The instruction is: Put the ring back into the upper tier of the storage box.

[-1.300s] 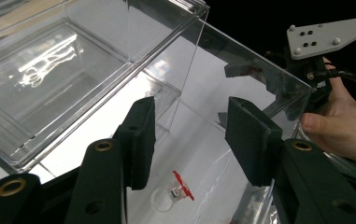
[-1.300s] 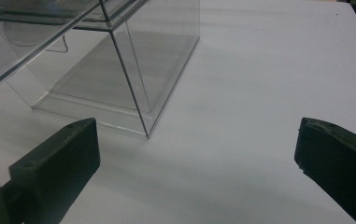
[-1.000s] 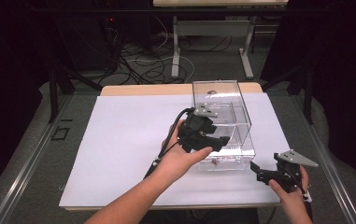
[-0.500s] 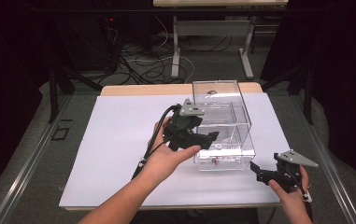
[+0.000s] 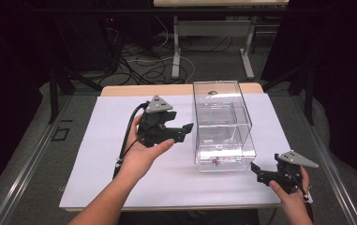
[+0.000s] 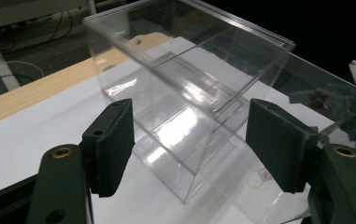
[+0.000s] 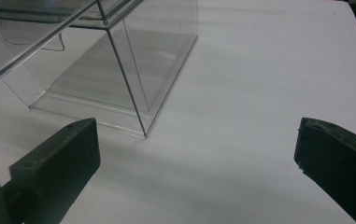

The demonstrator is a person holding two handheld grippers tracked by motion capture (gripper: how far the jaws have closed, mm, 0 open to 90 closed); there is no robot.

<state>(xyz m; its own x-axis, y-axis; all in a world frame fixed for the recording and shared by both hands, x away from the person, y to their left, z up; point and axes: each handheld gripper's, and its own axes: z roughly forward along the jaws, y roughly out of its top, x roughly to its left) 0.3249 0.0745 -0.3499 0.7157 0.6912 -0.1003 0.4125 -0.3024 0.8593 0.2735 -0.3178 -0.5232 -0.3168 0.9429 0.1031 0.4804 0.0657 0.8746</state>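
Standing on the white desk point(image 5: 120, 187), a clear box point(image 5: 223, 126) is facing the left gripper point(image 6: 189, 149), jaws wide and empty, probably aligning; the right gripper point(image 5: 263, 174) is idling, likewise agape.

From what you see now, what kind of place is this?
Probably a lab or recording workspace: a white-covered table holding one clear plastic box, loose cables on the floor behind, dark curtains around.

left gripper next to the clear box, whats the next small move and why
Probably ease the left gripper toward the clear box. Its fingers stand open with nothing between them, level with the box's side wall but apart from it. The right gripper is open too, off the near corner.
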